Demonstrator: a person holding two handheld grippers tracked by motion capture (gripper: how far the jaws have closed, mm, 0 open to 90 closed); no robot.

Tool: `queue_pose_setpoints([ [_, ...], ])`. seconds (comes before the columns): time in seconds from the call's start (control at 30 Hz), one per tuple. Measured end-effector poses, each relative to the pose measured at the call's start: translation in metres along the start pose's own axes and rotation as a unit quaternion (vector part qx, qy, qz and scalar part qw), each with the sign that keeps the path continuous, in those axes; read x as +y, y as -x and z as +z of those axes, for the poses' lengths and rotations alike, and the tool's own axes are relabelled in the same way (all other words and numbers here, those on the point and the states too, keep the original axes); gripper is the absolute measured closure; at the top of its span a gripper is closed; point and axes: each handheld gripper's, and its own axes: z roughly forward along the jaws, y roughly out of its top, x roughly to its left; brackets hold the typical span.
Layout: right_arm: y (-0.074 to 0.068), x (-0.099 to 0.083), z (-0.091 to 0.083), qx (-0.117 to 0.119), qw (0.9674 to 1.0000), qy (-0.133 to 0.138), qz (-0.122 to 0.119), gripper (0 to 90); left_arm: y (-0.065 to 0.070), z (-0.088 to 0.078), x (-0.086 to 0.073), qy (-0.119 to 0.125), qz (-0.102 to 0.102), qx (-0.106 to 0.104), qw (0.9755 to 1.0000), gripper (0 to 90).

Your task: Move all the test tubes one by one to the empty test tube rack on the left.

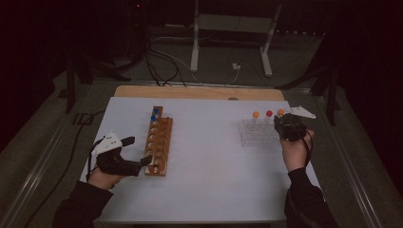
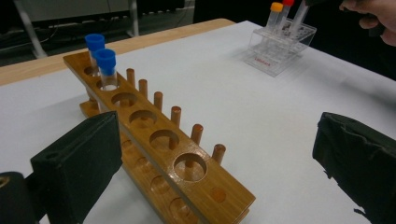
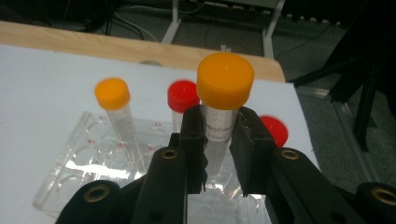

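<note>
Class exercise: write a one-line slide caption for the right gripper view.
Right gripper clamps an orange-capped tube above the clear rack, which holds another orange-capped tube and red-capped ones.

Lab-style test room, dim, dark walls. Bench [image 1: 204, 190] covered by white sheet, bare wood strip along far edge. On it, lab ware: wooden tube rack [image 1: 159, 140] with row of holes and pegs, two blue-capped tubes [image 2: 100, 60] at its far end; clear plastic rack [image 1: 259, 133] with orange-capped and red-capped tubes [image 3: 183, 100]. Grey floor behind with loose cables [image 1: 161, 66], white plug, white metal frame legs [image 1: 266, 47]. Dark stands at both sides.
</note>
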Motion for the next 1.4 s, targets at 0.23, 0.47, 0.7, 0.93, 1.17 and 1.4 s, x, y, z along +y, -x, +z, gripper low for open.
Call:
queue_pose_setpoints([
  [0.23, -0.007, 0.012, -0.019, 0.028, 0.9994, 0.017, -0.008, 75.2, 0.006, -0.001, 0.009, 0.005, 0.008, -0.012, 0.9999, 2.3],
  [0.47, -0.029, 0.011, -0.035, 0.076, 0.9964, 0.018, -0.034, 75.2, 0.015, 0.005, 0.019, 0.001, 0.018, -0.035, 0.9992, 2.3],
  [0.7, -0.057, 0.003, -0.051, 0.131, 0.9891, 0.018, -0.065, 75.1, 0.022, 0.014, 0.028, -0.002, 0.024, -0.052, 0.9984, 2.3],
  [0.93, -0.085, -0.006, -0.065, 0.18, 0.9791, 0.016, -0.092, 75.1, 0.03, 0.021, 0.035, 0.0, 0.028, -0.069, 0.9972, 2.5],
  [1.17, -0.115, -0.019, -0.075, 0.222, 0.9675, 0.009, -0.121, 75.1, 0.04, 0.028, 0.04, -0.001, 0.037, -0.087, 0.9955, 3.9],
  [1.4, -0.139, -0.025, -0.082, 0.259, 0.9546, 0.005, -0.147, 75.1, 0.051, 0.038, 0.049, 0.003, 0.048, -0.108, 0.993, 6.8],
])
